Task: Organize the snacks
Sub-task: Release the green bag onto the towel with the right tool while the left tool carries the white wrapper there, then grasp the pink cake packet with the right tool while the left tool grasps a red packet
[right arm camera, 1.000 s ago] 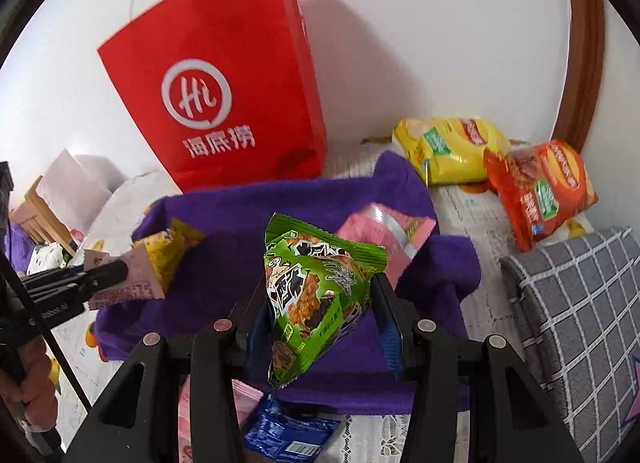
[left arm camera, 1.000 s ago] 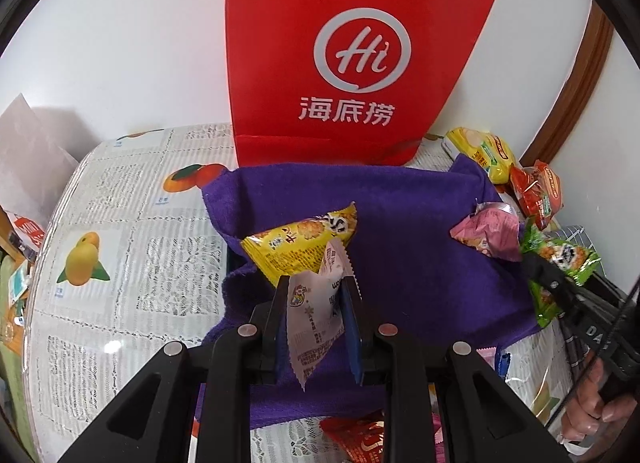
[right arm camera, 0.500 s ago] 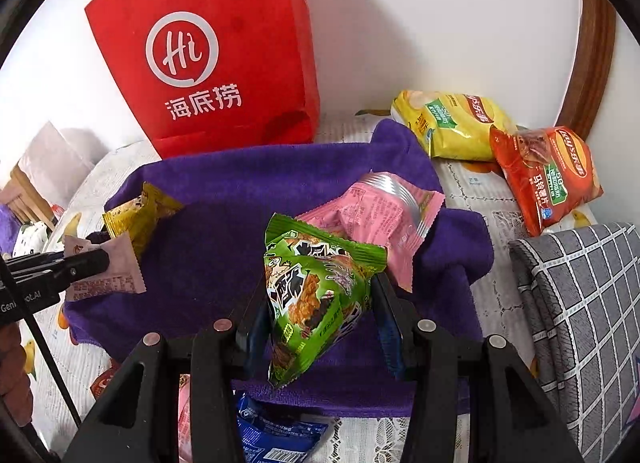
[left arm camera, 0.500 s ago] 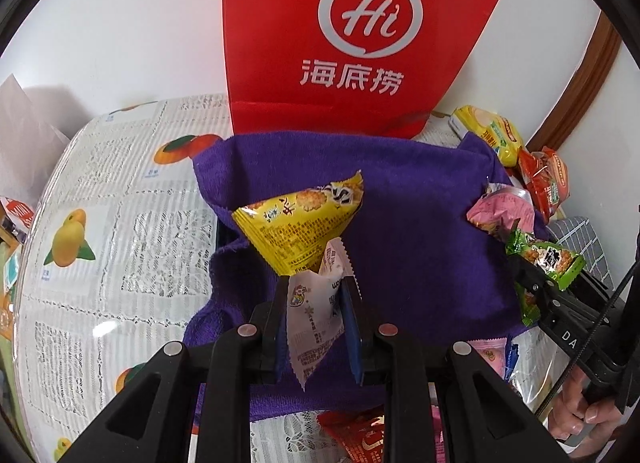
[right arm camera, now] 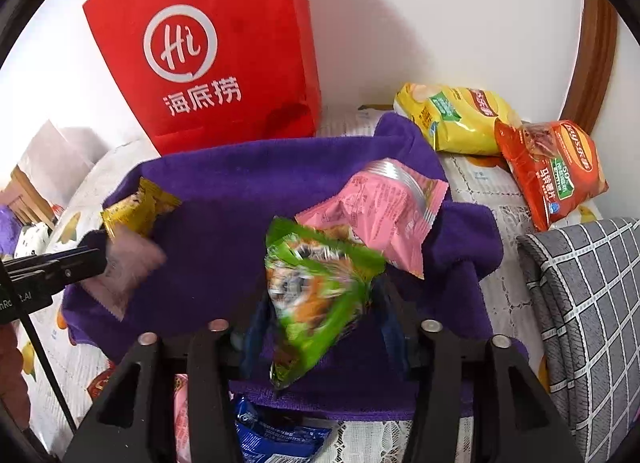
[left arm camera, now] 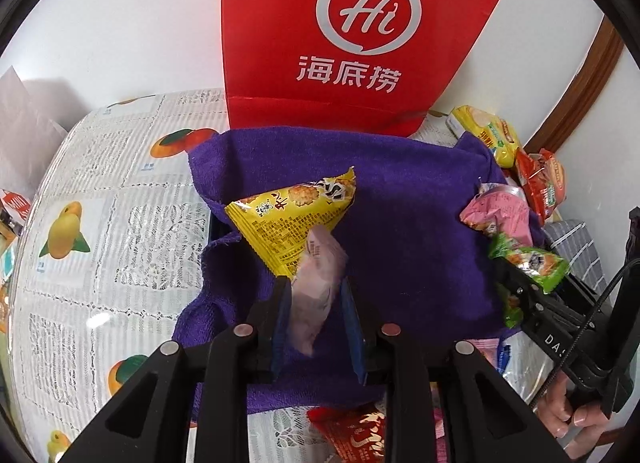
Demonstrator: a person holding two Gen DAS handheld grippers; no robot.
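A purple towel (left arm camera: 408,223) lies on the table before a red paper bag (left arm camera: 352,35). On it are a yellow snack packet (left arm camera: 296,215) and a pink packet (right arm camera: 384,207). My left gripper (left arm camera: 316,295) has opened, and a blurred pale pink packet (left arm camera: 316,287) is falling between its fingers. My right gripper (right arm camera: 324,303) has opened too, and a blurred green snack packet (right arm camera: 316,295) is slipping between its fingers over the towel (right arm camera: 240,191).
Yellow (right arm camera: 456,119) and red (right arm camera: 552,171) chip bags lie at the back right. A grey checked cushion (right arm camera: 592,311) is on the right. A blue packet (right arm camera: 276,435) and a red one (left arm camera: 356,431) lie at the near edge. The tablecloth (left arm camera: 100,223) has fruit prints.
Both grippers moved forward over the towel and opened their jaws. The pale pink packet and the green packet are now blurred and dropping loose.
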